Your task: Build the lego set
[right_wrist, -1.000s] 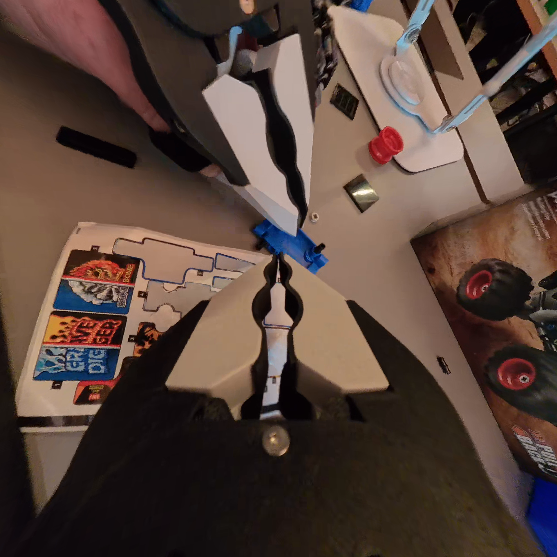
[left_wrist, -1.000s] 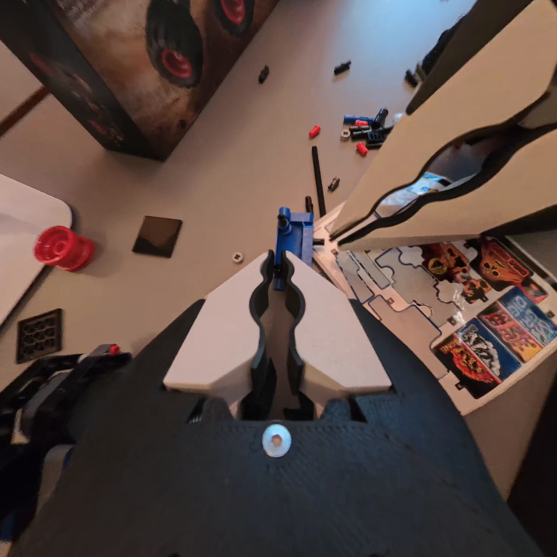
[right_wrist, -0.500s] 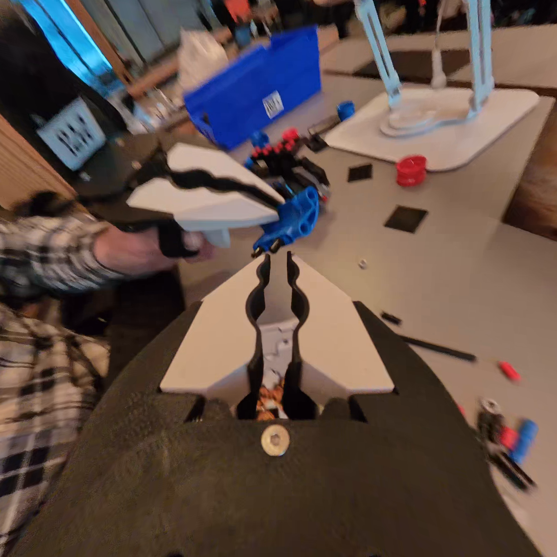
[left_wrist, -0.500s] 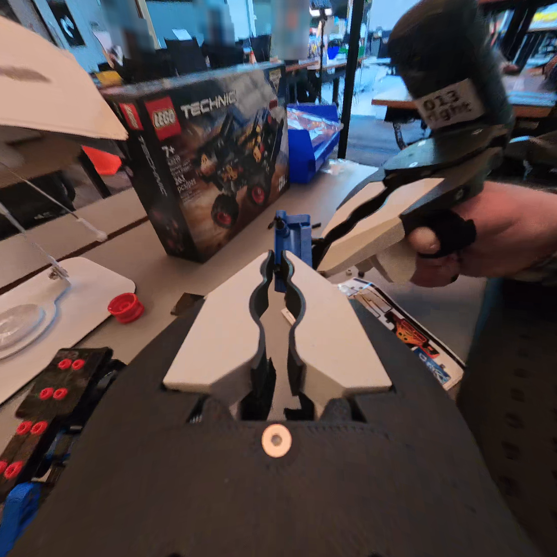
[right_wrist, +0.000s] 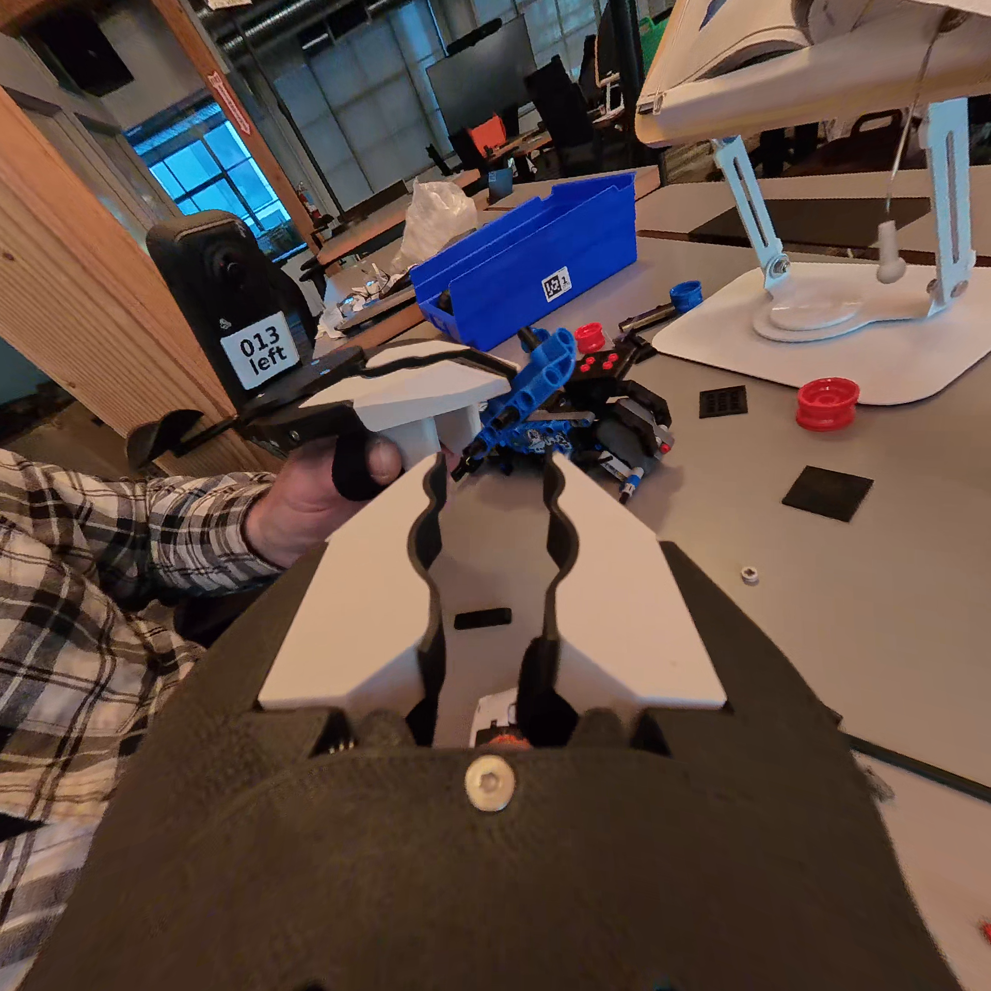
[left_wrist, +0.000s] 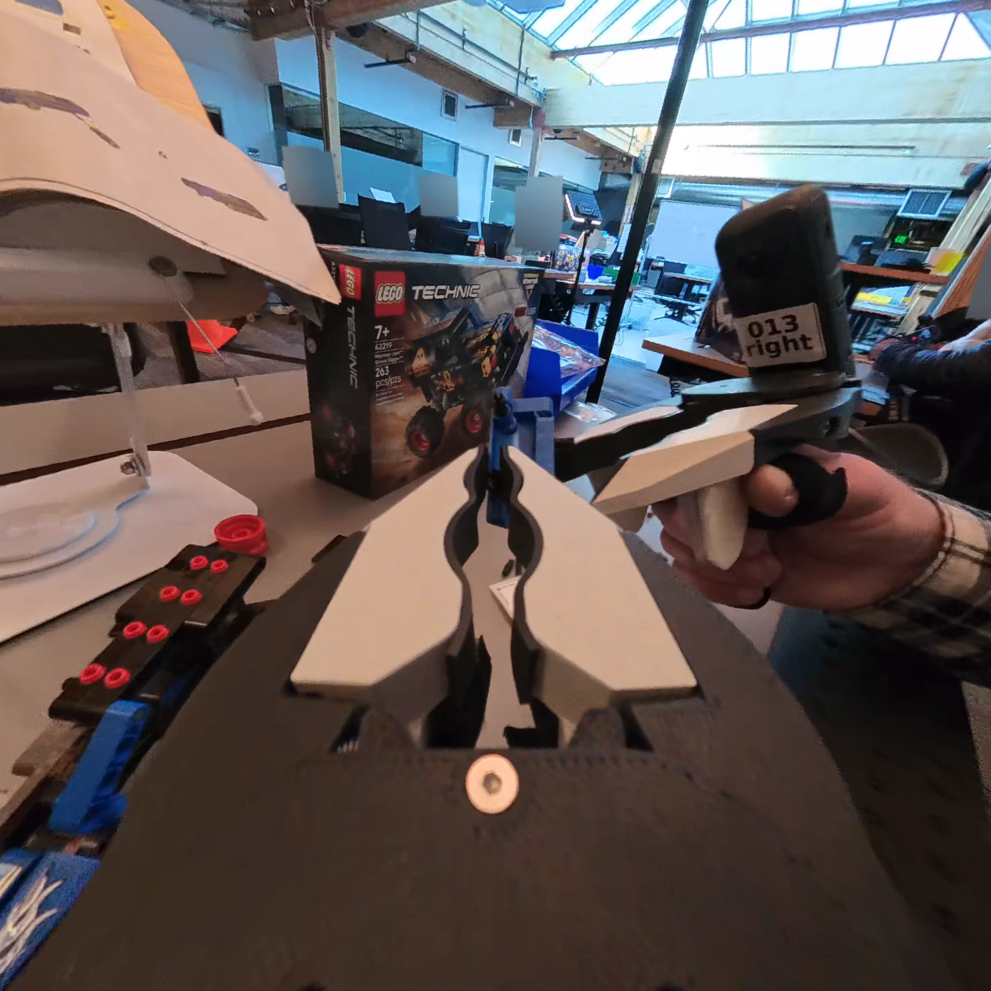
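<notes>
Grey tabletop (right_wrist: 804, 536) in an open workshop: my left hand-held gripper (left_wrist: 496, 466) is clamped on a blue frame (left_wrist: 528, 429), lifted clear of the surface with black pins jutting from it. My right hand-held gripper (right_wrist: 493, 472), jaws parted and empty, sits just short of those pins. The half-built model (right_wrist: 616, 413) lies beyond, beside a red wheel (right_wrist: 826, 402). I judge the next move calls for holding the frame steady, lining one pin between the right fingers, then pushing straight along its axis so it seats without twisting.
</notes>
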Tool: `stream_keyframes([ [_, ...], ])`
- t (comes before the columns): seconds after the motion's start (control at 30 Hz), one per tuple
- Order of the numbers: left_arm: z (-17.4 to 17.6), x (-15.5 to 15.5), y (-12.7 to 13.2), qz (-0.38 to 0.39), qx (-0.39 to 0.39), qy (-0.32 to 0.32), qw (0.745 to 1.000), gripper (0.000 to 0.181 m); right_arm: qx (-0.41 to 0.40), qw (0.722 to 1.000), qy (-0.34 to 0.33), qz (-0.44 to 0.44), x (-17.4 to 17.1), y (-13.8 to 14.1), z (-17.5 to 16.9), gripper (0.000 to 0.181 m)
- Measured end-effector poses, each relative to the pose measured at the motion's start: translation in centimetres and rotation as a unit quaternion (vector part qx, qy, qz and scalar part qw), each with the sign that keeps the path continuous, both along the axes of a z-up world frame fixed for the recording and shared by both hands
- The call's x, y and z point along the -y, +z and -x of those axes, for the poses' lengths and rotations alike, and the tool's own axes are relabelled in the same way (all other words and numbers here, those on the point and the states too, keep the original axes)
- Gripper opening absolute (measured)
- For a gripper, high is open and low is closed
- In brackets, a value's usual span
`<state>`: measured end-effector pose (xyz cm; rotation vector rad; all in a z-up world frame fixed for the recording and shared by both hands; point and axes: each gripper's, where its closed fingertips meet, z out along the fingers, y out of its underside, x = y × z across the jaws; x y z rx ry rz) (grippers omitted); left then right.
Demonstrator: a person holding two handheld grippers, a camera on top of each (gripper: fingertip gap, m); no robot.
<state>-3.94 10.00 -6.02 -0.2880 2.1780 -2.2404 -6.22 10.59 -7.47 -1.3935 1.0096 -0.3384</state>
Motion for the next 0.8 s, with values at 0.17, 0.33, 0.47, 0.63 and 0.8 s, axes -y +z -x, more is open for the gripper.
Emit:
stream_keyframes([
  [0.17, 0.5, -0.2, 0.6, 0.015, 0.004, -0.008, 1.0, 0.003, 0.014, 1.0, -0.02, 0.004, -0.8, 0.5, -0.6, 0.017],
  [0.33, 0.9, -0.6, 0.1, 0.006, 0.003, -0.021, 1.0, 0.0, 0.012, 0.999, -0.028, 0.039, -0.4, 0.0, -0.5, 0.007],
  [0.47, 1.1, -1.0, -0.7, -0.028, 0.019, -0.036, 0.999, 0.013, -0.006, 0.995, -0.016, 0.1, -0.4, -0.6, -0.4, 0.007],
  [0.63, 1.8, -2.0, -2.0, -0.102, 0.109, -0.073, 0.986, 0.035, -0.033, 0.974, 0.047, 0.217, -1.3, -1.9, 0.4, 0.007],
  [0.8, 2.8, -2.9, -2.8, -0.126, 0.137, -0.117, 0.976, 0.014, -0.051, 0.938, 0.106, 0.326, -2.8, -3.6, 0.8, 0.006],
])
